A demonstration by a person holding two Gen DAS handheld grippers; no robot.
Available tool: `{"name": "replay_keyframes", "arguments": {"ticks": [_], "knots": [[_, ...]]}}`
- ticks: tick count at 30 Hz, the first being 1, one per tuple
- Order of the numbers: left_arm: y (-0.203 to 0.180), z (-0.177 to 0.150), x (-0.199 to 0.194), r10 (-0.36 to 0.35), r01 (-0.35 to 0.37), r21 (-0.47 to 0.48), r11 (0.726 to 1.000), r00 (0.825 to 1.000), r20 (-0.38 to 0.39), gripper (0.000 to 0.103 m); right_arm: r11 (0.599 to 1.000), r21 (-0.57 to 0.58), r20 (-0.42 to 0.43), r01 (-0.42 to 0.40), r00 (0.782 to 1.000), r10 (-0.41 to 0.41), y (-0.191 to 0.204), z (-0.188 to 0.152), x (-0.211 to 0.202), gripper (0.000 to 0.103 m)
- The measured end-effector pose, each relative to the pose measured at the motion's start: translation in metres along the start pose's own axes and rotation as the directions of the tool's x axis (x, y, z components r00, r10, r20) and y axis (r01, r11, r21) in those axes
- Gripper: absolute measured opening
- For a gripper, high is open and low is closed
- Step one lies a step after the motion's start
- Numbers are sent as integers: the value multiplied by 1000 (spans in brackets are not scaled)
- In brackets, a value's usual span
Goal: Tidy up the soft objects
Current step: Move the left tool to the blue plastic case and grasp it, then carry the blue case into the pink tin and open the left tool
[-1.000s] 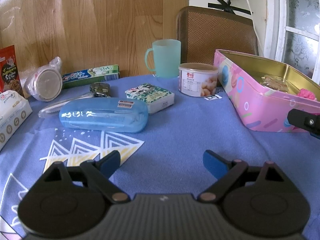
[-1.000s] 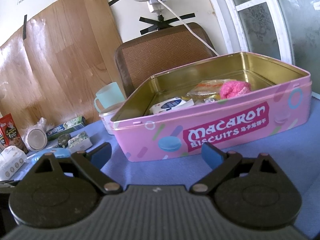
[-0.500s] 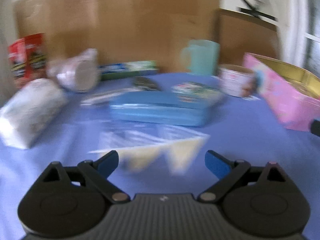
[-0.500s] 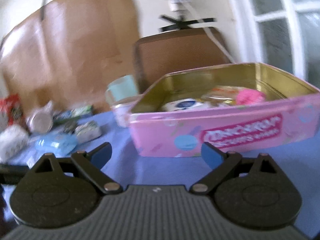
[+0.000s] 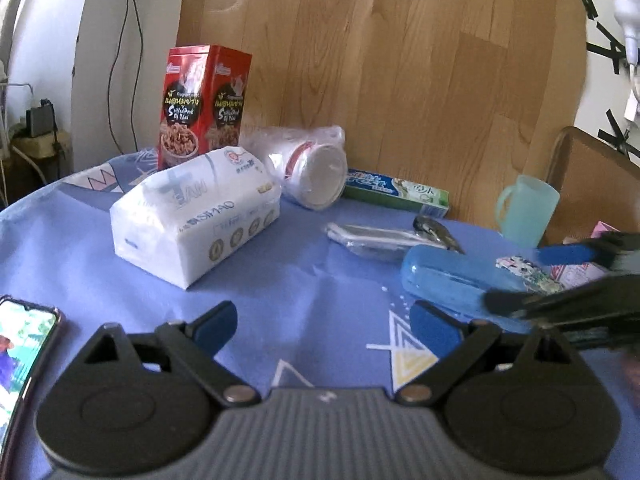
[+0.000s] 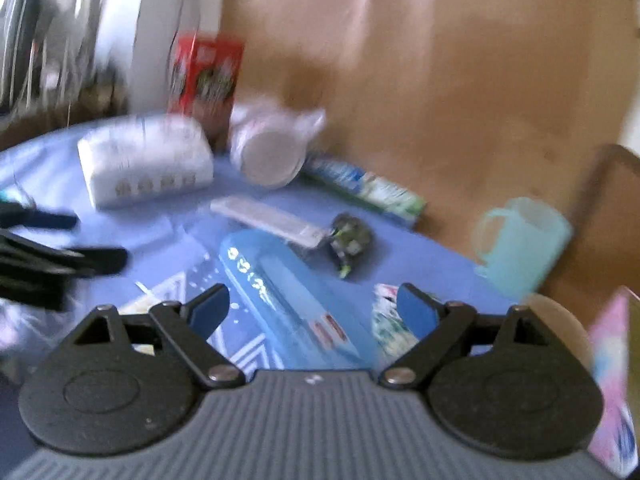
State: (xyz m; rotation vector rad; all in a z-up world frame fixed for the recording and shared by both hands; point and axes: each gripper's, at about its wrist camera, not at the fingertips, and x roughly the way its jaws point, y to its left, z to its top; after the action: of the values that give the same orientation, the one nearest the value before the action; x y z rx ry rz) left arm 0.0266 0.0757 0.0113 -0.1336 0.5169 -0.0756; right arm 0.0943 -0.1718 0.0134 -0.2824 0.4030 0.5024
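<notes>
At the far left of your left wrist view a phone [image 5: 24, 344] with a lit glossy screen lies flat on the table [image 5: 312, 292], which is covered in a smooth lavender-blue cloth printed with white and yellow triangles. Your left hand-held gripper [image 5: 322, 326] stands wide open over bare cloth, nothing between its blue pads. Beyond it, the soft thing to sort, a plump white plastic-wrapped pack of tissues [image 5: 196, 216], rests on the cloth towards the back left, well apart from both of your grippers. Just behind it stands a tall red rectangular snack box [image 5: 202, 104], upright. Next to the pack on the right, a sleeve of white disposable cups [image 5: 310, 168] in crinkly clear film lies on its side, round base facing you. Further right lie a long green and blue carton [image 5: 396, 194], a clear flat sleeve of cutlery [image 5: 376, 236], and a translucent blue oblong case [image 5: 452, 280] with rounded ends. A mint green plastic mug [image 5: 526, 210] stands upright near the wooden panel.

Your right hand-held gripper [image 6: 314, 306], in a blurred view, has just been narrowing its jaws yet remains open and grips nothing; the blue case lies on the table beneath the gap. A pink tin [image 6: 612, 380] shows at the right edge.
</notes>
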Motion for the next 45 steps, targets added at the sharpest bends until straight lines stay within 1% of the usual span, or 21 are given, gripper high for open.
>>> {"name": "replay_keyframes", "arguments": {"ticks": [2, 3, 4, 6, 9, 11, 13, 14, 15, 16, 17, 18, 20, 24, 27, 30, 33, 37, 42, 43, 45], "knots": [[1, 0, 0, 1, -1, -5, 1000, 1000, 1, 97, 1000, 6, -90, -31, 996, 31, -3, -2, 19, 83], [2, 1, 0, 0, 0, -9, 1000, 1000, 3, 97, 997, 52, -86, -59, 994, 63, -8, -3, 17, 74], [2, 1, 0, -3, 3, -11, 1000, 1000, 4, 97, 994, 80, -93, -75, 992, 83, -9, -4, 12, 70], [2, 1, 1, -12, 12, -8, 1000, 1000, 5, 97, 991, 103, -96, -83, 991, 93, -3, -14, -5, 56], [0, 1, 1, -20, 20, 5, 1000, 1000, 8, 97, 983, 167, -112, -77, 989, 97, 7, -34, -33, 56], [-3, 0, 0, -32, 31, 20, 999, 999, 6, 97, 976, 199, -89, -86, 990, 106, 14, -52, -58, 56], [-8, 0, 2, -93, 95, 50, 994, 995, -40, 97, 970, 227, -67, -85, 993, 102, 23, -67, -77, 56], [-10, 0, 2, -142, 146, 52, 988, 987, -76, 97, 969, 234, -53, -81, 994, 95, 28, -75, -87, 56], [-11, 0, 1, -212, 216, 23, 976, 970, -118, 97, 967, 244, -44, -77, 995, 90, 32, -79, -92, 56], [-12, -1, 0, -289, 287, -37, 957, 945, -151, 97, 966, 247, -32, -71, 996, 82, 36, -84, -97, 57], [-14, -5, 1, -382, 366, -112, 924, 904, -190, 97, 969, 241, -20, -61, 997, 68, 40, -87, -101, 56], [-19, -7, 2, -431, 407, -151, 901, 875, -218, 97, 970, 237, -10, -52, 998, 56, 44, -90, -104, 56], [-36, -13, -2, -426, 406, -132, 904, 875, -228, 96, 965, 255, 14, -54, 999, 53, 46, -94, -107, 56], [-74, -19, -7, -479, 478, -78, 875, 829, -288, 73, 961, 268, 40, -65, 998, 56, 47, -96, -107, 56], [-97, -17, -17, -456, 472, -4, 881, 848, -271, 72, 956, 290, 60, -38, 998, 22, 43, -101, -118, 56], [-121, -3, -31, -479, 505, 59, 861, 845, -237, 72, 951, 310, 121, 0, 992, -39, 33, -103, -136, 56], [-160, 16, -42, -518, 548, 138, 825, 831, -204, 72, 946, 309, 191, 93, 969, -158, 20, -102, -158, 56], [-227, 30, -41, -568, 600, 240, 763, 800, -195, 72, 906, 362, 221, 219, 924, -311, -15, -109, -180, 56], [-313, 23, -25, -623, 674, 285, 682, 739, -257, 71, 815, 459, 151, 354, 873, -464, -70, -128, -196, 56], [-331, 20, -23, -629, 681, 298, 668, 732, -263, 71, 794, 474, 134, 380, 861, -491, -79, -133, -198, 56], [-362, 14, -23, -627, 680, 346, 647, 732, -266, 76, 750, 505, 100, 427, 834, -542, -96, -142, -202, 56]]}}
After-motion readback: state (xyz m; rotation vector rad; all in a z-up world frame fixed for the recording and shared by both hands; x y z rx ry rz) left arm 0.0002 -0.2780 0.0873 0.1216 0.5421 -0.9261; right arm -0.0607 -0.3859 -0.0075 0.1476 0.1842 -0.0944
